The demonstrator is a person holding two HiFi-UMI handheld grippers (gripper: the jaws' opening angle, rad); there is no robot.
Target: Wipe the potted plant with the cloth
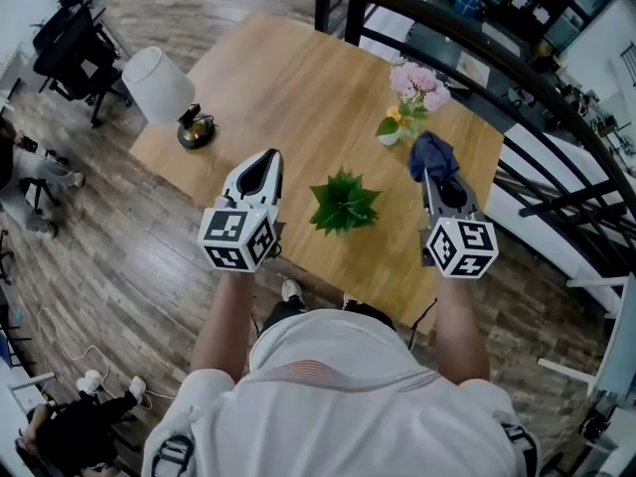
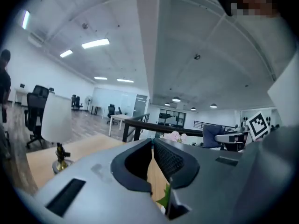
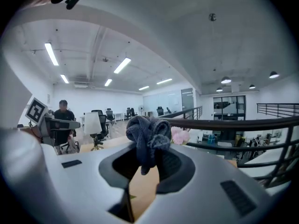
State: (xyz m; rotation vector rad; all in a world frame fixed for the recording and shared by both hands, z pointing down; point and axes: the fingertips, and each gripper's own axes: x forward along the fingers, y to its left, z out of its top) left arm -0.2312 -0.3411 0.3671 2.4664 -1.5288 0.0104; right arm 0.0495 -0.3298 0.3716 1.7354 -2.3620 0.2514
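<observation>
Pre-wipe, I'd say. Plant (image 1: 344, 204) sits on the table's (image 1: 278, 78) near edge, untouched, between both hovering grippers. Right gripper (image 1: 431, 179) is clenched on the bunched cloth (image 1: 433, 155). Left gripper (image 1: 267, 159) is closed and empty. Next move: bring the cloth left and down onto the leaves, gently.

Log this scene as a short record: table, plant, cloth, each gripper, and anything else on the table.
table: wooden, beside a dark railing
plant: green, spiky, upright, between the two grippers
cloth: dark blue, bunched, apart from the plant
left gripper: shut, empty
right gripper: shut on the cloth
also on table: white lamp, pink flowers
</observation>
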